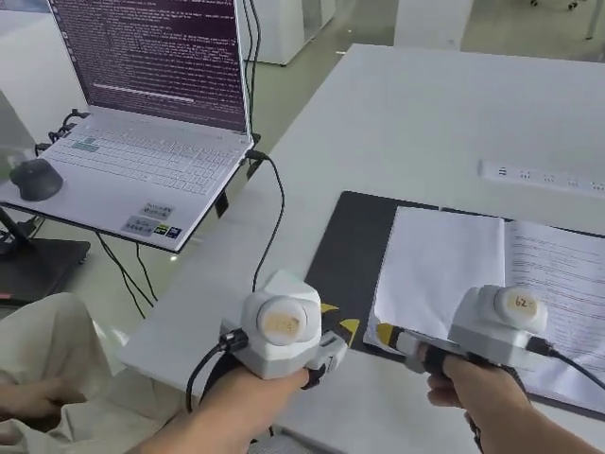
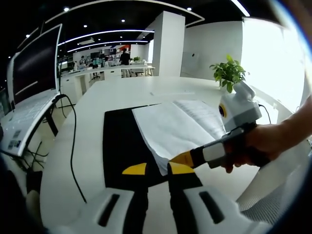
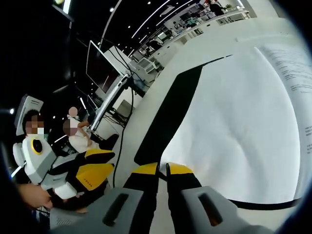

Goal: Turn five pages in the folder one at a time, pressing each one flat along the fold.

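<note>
The folder (image 1: pixel 352 248) lies open on the table (image 1: pixel 425 113) just ahead of the slightly parted left tongs (image 2: pixel 157 169), while the right tongs (image 3: pixel 165 168), closed to a slit, meet the near corner of its light, floppy page (image 1: pixel 440 265), probably best pinched there gently.

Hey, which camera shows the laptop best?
The head view: the laptop sits open, screen text and keyboard clearly facing the camera. In the left gripper view the laptop is squeezed side-on at the left edge; in the right gripper view it is small and far off.
</note>
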Demonstrator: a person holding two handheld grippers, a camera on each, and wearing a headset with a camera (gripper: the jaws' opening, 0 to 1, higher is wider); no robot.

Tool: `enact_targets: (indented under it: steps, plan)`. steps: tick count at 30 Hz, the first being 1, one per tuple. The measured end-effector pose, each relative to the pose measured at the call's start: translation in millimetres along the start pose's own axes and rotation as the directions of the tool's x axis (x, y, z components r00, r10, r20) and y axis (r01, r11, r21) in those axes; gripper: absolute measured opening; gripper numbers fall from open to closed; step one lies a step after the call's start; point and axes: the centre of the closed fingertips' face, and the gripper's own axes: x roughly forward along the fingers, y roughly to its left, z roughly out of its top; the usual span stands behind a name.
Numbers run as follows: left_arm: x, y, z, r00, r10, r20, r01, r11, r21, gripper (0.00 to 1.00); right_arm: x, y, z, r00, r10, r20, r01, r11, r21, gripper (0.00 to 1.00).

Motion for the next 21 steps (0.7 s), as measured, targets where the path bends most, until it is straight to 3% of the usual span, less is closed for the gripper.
enact_targets:
  steps: [8, 16, 21]
  plan:
    - [18.2, -5.9, -2.4, 0.9987, -0.042, -0.028, 0.043, 0.998, 0.056, 0.14, -21.6, 3.0, 16.7, 0.9974, 0.051, 0.051, -0.052, 0.999, 0.017, 0.04]
    - [57.6, -27.9, 0.3, 0.9930, -0.117, -0.013, 0.118, 0.988, 0.099, 0.15, -51.8, -26.8, 47.1, 0.9923, 0.060, 0.109, -0.065, 0.997, 0.037, 0.02]
    - [81.3, -33.7, -6.8, 0.9910, -0.130, -0.029, 0.133, 0.987, 0.092, 0.14, -65.5, -50.9, 71.2, 0.9904, 0.039, 0.133, -0.045, 0.998, 0.043, 0.00]
